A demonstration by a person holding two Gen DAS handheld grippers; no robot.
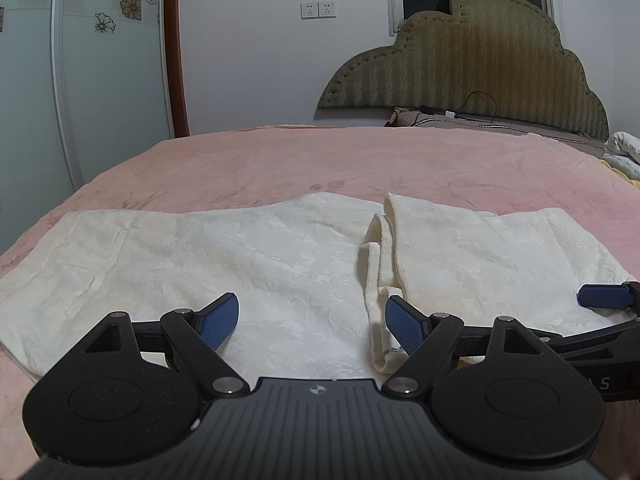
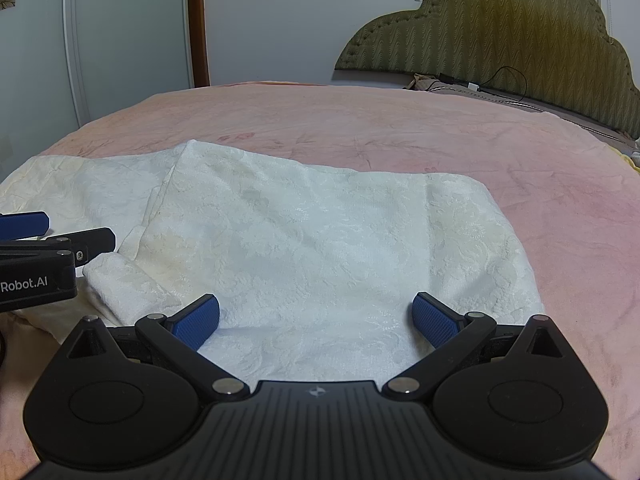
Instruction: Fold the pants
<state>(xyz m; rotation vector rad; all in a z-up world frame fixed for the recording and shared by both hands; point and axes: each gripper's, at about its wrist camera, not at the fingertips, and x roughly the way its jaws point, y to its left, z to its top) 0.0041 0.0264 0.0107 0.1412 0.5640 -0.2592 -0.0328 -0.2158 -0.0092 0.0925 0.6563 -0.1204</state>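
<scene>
Jaws spread wide on both grippers, left (image 1: 312, 322) and right (image 2: 316, 320), holding nothing; pants (image 1: 280, 264) lie flat between and ahead of them on the bed (image 1: 280, 160).

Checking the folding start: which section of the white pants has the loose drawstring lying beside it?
The right section; the drawstring runs along its inner edge, unlike the left section.

Hovering wide open, left gripper (image 1: 312, 322) over white pants (image 1: 240, 264) lying flat on pink bedspread (image 1: 280, 160); right gripper's blue fingertip (image 1: 600, 296) showing beside the pants' right edge.
</scene>
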